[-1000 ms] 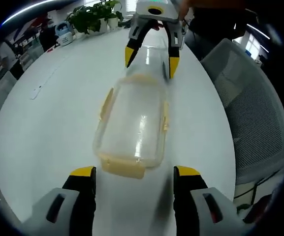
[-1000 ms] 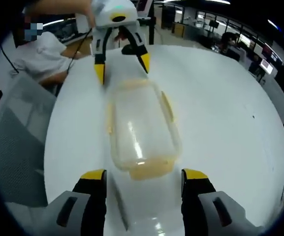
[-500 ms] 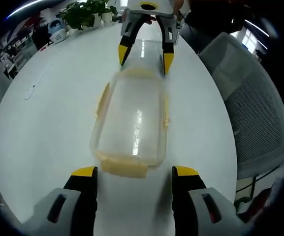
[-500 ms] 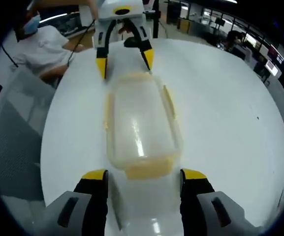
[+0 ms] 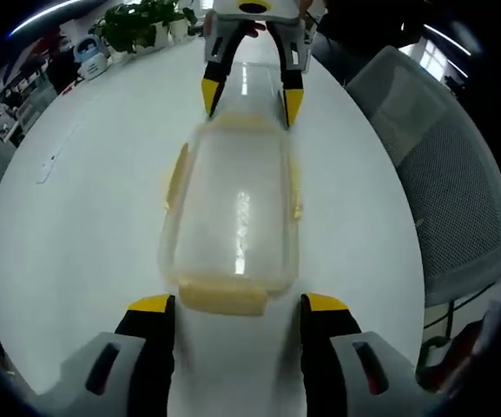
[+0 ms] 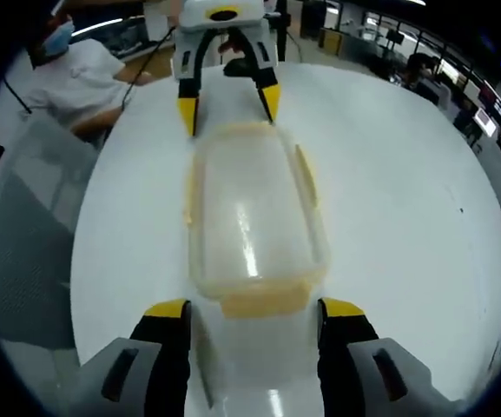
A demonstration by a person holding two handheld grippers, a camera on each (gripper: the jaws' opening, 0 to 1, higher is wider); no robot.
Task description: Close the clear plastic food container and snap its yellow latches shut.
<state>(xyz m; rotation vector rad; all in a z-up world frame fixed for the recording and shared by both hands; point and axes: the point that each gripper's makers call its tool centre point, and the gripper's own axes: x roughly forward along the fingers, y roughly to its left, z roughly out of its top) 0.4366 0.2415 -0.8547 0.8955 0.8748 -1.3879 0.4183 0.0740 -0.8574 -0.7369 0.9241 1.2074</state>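
Observation:
A clear plastic food container (image 5: 233, 208) (image 6: 250, 213) with its lid on lies lengthwise on the white table (image 5: 85, 217). Yellow latches (image 5: 222, 298) stick out from its ends and long sides. My left gripper (image 5: 235, 306) is open, its yellow-tipped jaws flanking the near end latch without touching it. In the left gripper view the right gripper (image 5: 246, 100) stands open at the far end. My right gripper (image 6: 256, 310) is open around the other end latch (image 6: 263, 302), and the left gripper (image 6: 228, 100) faces it from the far end.
A grey mesh chair (image 5: 441, 156) (image 6: 24, 226) stands beside the table. Potted plants (image 5: 141, 26) sit at the table's far end. A person in white (image 6: 68, 78) sits behind the table, with more desks (image 6: 406, 61) further back.
Both grippers have drawn closer to the container's ends. The container now lies straighter between them, and the far gripper's jaws sit nearer its end latch.

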